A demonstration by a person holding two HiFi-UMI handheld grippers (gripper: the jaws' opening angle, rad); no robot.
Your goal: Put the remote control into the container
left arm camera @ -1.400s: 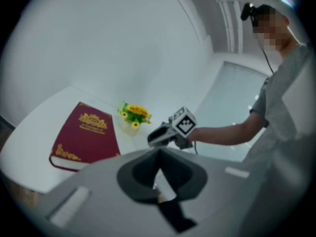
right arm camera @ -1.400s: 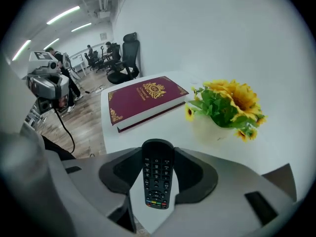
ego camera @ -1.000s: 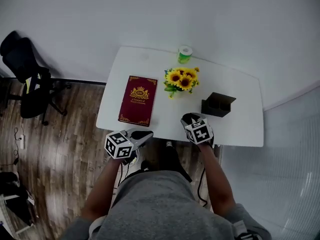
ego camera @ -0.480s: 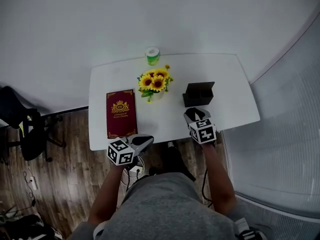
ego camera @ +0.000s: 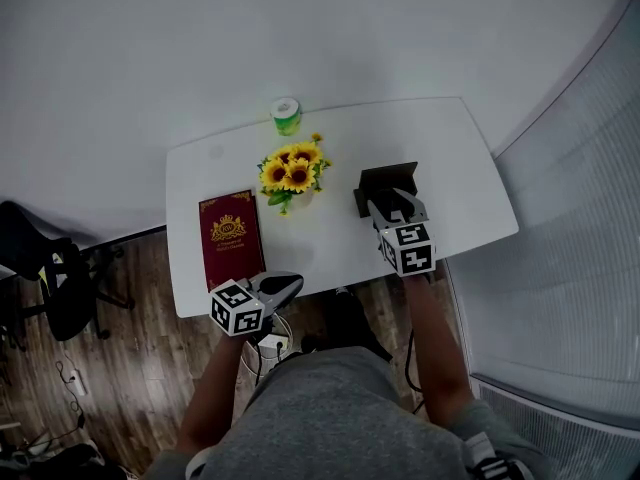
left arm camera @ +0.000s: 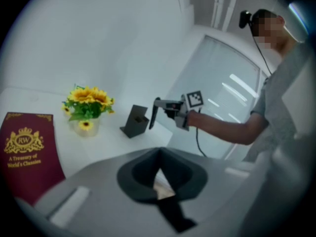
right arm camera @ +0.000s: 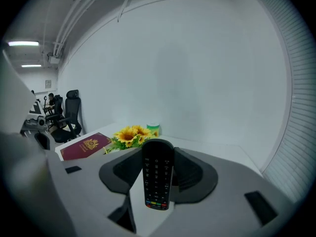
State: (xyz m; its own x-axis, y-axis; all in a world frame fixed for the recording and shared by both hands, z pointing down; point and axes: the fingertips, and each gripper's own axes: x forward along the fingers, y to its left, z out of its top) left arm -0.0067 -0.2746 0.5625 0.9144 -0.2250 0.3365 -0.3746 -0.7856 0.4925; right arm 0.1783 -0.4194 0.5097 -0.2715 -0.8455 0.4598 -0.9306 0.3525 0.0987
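Right tool (ego camera: 395,208), clamped on the remote control (right arm camera: 158,179), now reaches the container (ego camera: 376,182) from the desk's (ego camera: 460,168) front edge (left tool (ego camera: 288,284) closed, empty); insertion appears imminent.

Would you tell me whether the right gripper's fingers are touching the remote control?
Touching. The right gripper view shows the remote control clamped between the right gripper's fingers, which press against both its edges.
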